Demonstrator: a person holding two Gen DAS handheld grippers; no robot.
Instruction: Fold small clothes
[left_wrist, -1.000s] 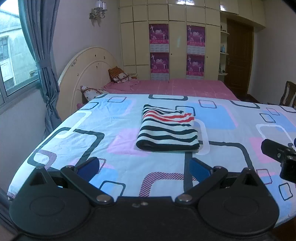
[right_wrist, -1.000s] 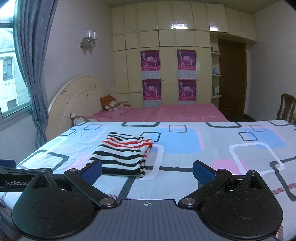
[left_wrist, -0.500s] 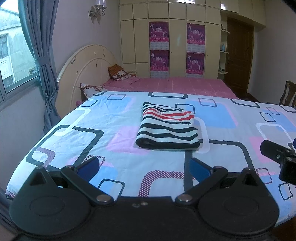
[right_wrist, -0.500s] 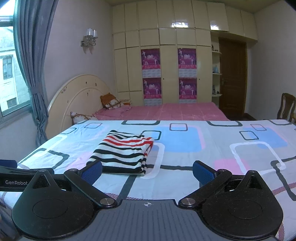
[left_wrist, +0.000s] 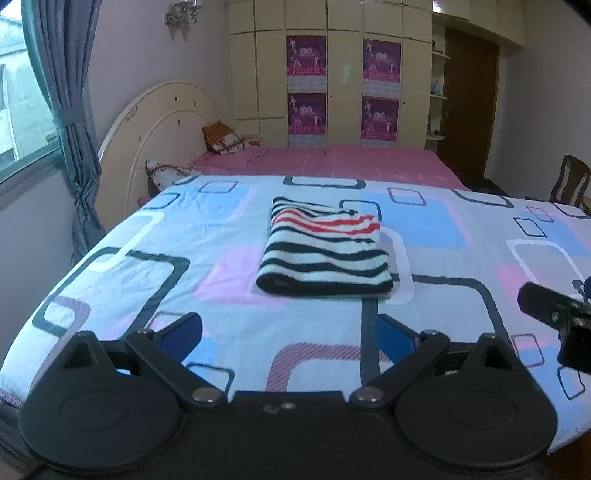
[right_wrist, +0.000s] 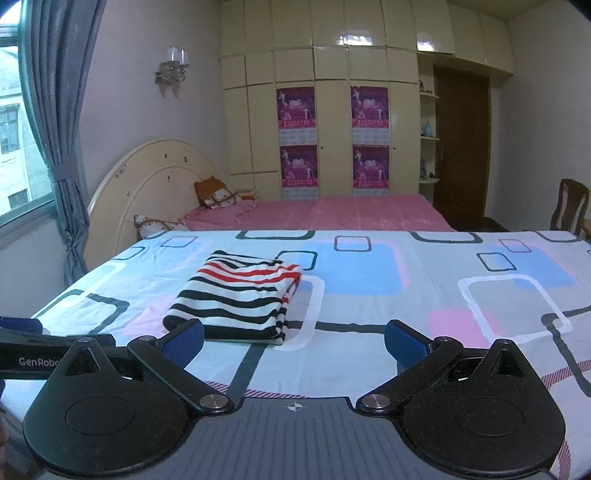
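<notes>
Where the curtain (right_wrist: 61, 140) hangs tied back at the window on the far left, the wall runs on to a cream arched headboard (right_wrist: 147, 188) with two patterned pillows (right_wrist: 218, 192) at its foot. Next comes the left gripper (left_wrist: 288, 332), held low over the near edge of the patterned sheet (left_wrist: 184, 236), its blue-padded fingers (left_wrist: 183, 330) spread wide with nothing between them. Beyond it, near the middle of the sheet, lies the striped garment (left_wrist: 325, 251), folded into a neat rectangle, black and white bands with red ones toward its far end, flat and well apart from both grippers. Behind it a pink bedspread (right_wrist: 332, 212) reaches back to a tall cream wardrobe (right_wrist: 332, 122) bearing four purple posters. To the right, the right gripper (right_wrist: 293, 343) is likewise wide open and empty, hovering at the sheet's near edge; the garment sits ahead and to its left. Farthest right stand a dark door (right_wrist: 461, 147) and a wooden chair (right_wrist: 569, 203).
</notes>
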